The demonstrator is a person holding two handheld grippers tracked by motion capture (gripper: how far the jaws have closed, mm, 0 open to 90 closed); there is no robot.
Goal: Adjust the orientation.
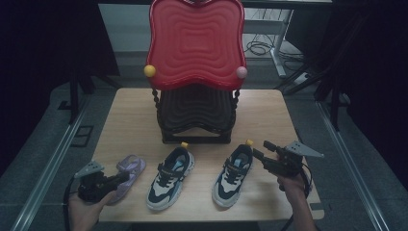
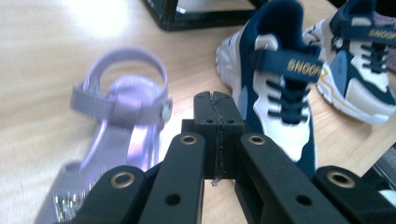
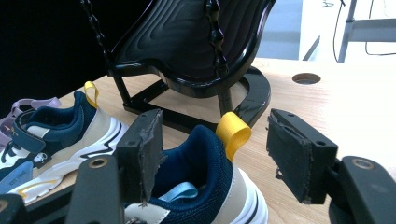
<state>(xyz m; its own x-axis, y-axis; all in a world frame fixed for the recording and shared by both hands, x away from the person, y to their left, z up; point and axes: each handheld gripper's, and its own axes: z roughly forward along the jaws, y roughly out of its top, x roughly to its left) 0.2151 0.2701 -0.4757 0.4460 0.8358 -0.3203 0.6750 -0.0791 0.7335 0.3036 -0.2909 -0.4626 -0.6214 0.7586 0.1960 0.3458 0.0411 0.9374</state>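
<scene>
The right sneaker (image 1: 233, 175) stands on the table (image 1: 269, 120) near its front edge, its heel with the yellow pull loop (image 3: 232, 131) lying between the wide-open jaws of the right gripper (image 1: 267, 153), whose pads do not touch it. That gripper is held level, pointing toward the shoe rack (image 1: 196, 115). The left gripper (image 1: 119, 179) lies low at the front left corner, jaws pressed together on nothing, angled over the lilac sandal (image 1: 127, 174). There are two navy-and-white sneakers, the second sneaker (image 1: 169, 178) standing between the sandal and the first; one sandal; one two-tier rack, red on top and black below.
</scene>
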